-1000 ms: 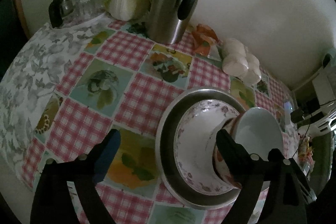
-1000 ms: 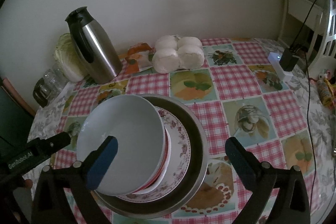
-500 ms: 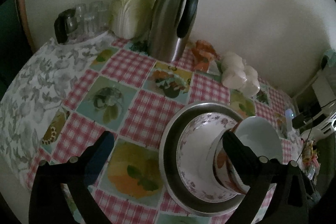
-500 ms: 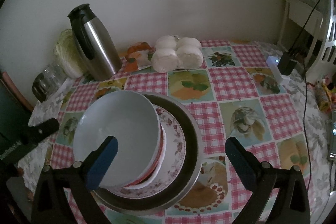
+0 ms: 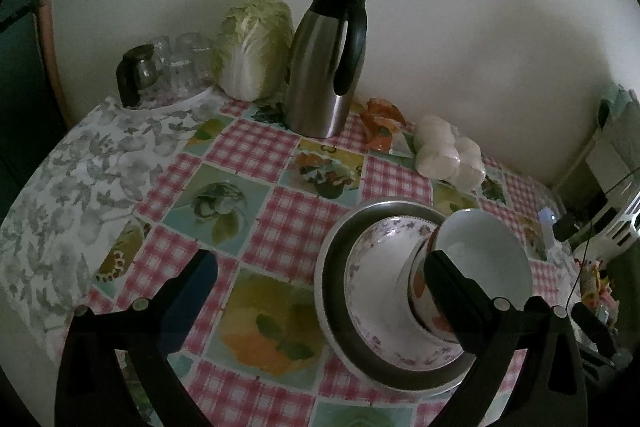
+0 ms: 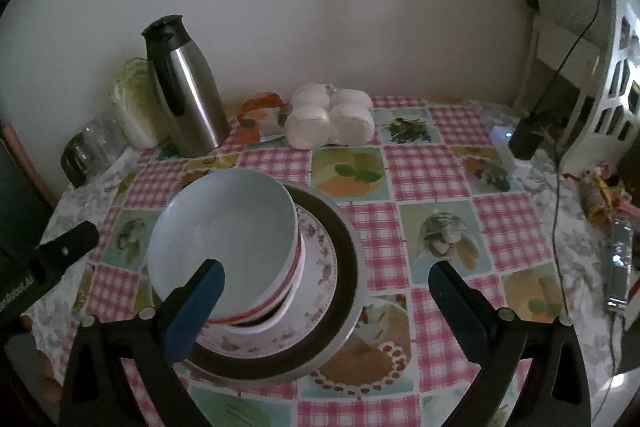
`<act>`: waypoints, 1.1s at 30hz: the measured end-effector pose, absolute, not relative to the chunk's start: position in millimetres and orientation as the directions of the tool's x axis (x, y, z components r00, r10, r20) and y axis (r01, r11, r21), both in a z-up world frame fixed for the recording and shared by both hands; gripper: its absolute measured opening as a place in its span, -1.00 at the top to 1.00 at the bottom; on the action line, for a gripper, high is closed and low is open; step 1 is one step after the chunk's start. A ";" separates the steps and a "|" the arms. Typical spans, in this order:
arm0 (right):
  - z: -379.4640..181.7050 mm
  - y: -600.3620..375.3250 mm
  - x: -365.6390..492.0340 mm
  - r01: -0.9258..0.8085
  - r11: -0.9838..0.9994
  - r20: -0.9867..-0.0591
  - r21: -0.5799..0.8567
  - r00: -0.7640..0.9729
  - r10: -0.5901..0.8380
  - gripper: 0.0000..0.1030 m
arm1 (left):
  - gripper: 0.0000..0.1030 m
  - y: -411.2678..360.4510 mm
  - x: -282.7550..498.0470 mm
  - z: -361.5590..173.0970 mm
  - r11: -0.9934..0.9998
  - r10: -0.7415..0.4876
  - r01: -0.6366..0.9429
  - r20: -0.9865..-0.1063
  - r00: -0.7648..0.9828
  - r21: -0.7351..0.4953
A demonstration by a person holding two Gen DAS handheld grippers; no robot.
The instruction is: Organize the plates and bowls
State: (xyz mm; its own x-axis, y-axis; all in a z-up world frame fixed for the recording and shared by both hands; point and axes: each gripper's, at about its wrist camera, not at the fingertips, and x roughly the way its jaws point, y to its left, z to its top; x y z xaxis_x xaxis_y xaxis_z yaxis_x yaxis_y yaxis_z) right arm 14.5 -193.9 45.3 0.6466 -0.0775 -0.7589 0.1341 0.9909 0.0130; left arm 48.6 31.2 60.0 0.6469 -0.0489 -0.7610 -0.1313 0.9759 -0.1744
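Observation:
A stack of white bowls (image 6: 224,223) with red-striped sides stands on a floral-rimmed plate (image 6: 322,251), which lies in a wide metal plate (image 6: 352,267) on the checked tablecloth. My right gripper (image 6: 325,269) hovers open just short of the stack; its left finger overlaps the bowls in the picture, and nothing is held. In the left wrist view the bowls (image 5: 480,255), the floral plate (image 5: 376,267) and the metal plate (image 5: 332,267) sit at the right. My left gripper (image 5: 320,263) is wide open and empty, with its right finger in front of the bowls.
A steel jug (image 5: 328,67), a cabbage (image 5: 252,47) and glasses (image 5: 172,63) stand along the back wall. A pack of white buns (image 6: 332,119) and an orange packet (image 6: 260,111) lie behind the plates. A charger (image 6: 524,139) with its cable and a white chair (image 6: 600,107) are at the right.
Both grippers have drawn back and up from the stack. The left jaws have spread a little wider. The bowls and plates have stayed in place.

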 end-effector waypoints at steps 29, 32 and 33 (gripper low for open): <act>5.0 -176.1 -47.2 0.120 0.993 -0.793 -0.016 0.603 -0.086 -1.00 | -0.99 3.8 0.8 19.0 1.000 0.023 -0.005 -0.828 0.560 0.024; -2.5 -176.8 -48.4 0.129 0.991 -0.805 -0.038 0.583 -0.107 -1.00 | -0.99 2.0 1.2 11.2 1.000 0.011 0.013 -0.845 0.535 0.021; -5.4 -177.3 -48.3 0.133 0.990 -0.811 -0.046 0.573 -0.115 -1.00 | -0.99 1.4 1.8 8.6 1.000 0.011 0.018 -0.849 0.529 0.025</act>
